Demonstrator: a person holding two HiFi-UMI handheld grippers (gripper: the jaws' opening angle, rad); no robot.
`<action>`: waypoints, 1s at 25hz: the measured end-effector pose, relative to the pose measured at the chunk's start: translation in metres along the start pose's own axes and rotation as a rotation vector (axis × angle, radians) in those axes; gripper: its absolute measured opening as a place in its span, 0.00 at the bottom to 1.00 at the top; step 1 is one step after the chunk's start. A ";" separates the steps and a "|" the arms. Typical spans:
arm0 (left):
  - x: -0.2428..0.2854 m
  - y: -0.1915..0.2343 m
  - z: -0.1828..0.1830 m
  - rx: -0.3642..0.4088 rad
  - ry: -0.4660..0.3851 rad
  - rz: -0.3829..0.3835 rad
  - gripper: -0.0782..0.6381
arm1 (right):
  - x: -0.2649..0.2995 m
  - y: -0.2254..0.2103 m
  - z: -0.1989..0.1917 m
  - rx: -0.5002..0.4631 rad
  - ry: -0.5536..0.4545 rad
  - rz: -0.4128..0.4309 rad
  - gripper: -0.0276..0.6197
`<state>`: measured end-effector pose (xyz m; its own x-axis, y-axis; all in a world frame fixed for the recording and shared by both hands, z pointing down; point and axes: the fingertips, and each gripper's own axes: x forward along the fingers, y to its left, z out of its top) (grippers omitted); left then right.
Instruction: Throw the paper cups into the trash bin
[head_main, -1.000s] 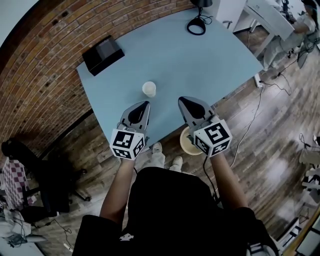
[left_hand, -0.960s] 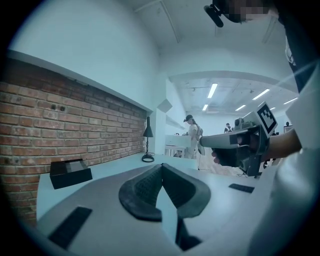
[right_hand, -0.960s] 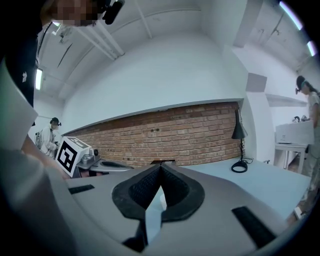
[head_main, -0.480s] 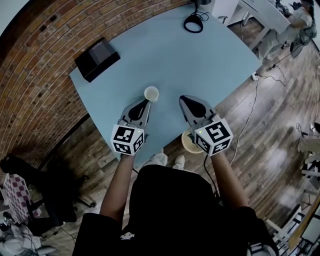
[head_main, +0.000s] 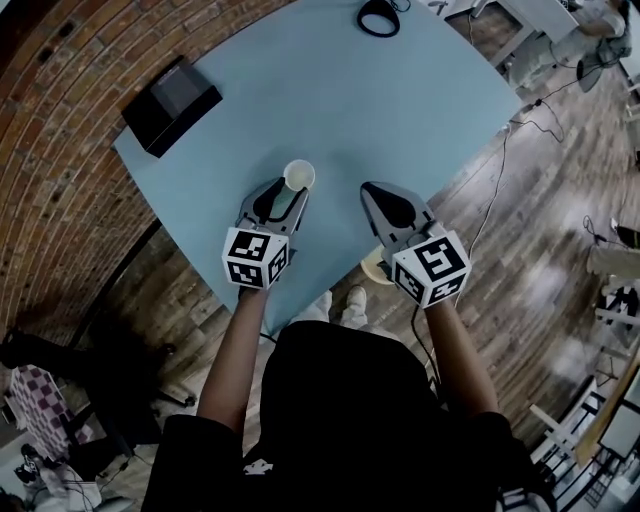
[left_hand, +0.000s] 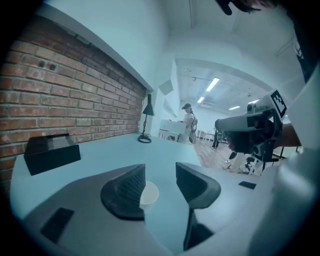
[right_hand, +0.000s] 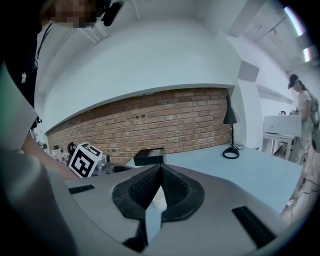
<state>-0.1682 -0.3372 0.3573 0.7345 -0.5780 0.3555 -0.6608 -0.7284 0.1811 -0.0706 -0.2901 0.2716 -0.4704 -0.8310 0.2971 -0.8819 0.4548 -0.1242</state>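
Left gripper (head_main: 283, 190) is opening its empty jaws just behind the small white paper cup (head_main: 299, 175); right gripper (head_main: 385, 195) is hovering closed, empty

A black box (head_main: 170, 105) and lamp (left_hand: 148, 107) sit on the blue table (head_main: 400, 100).

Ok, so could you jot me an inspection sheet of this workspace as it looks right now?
Surface: light blue table.
Job's things: one paper cup upright on the table; trash bin on the floor by the near edge.
Clutter: black box and lamp base at the far side.
Tools: left tool opening, cup just ahead, not gripped; right tool shut, empty.
Cables: one floor cable right of the table.
Surroundings: brick wall, wooden floor.
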 end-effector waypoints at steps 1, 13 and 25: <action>0.006 0.002 -0.005 -0.003 0.017 -0.007 0.39 | 0.001 -0.002 -0.003 0.003 0.011 -0.008 0.05; 0.060 0.037 -0.054 0.074 0.165 -0.027 0.60 | 0.016 -0.032 -0.038 0.048 0.106 -0.124 0.05; 0.083 0.034 -0.084 0.084 0.214 -0.089 0.64 | 0.023 -0.053 -0.059 0.074 0.165 -0.180 0.05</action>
<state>-0.1426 -0.3789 0.4704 0.7339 -0.4255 0.5294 -0.5732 -0.8062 0.1467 -0.0325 -0.3142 0.3404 -0.2994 -0.8302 0.4702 -0.9537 0.2745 -0.1227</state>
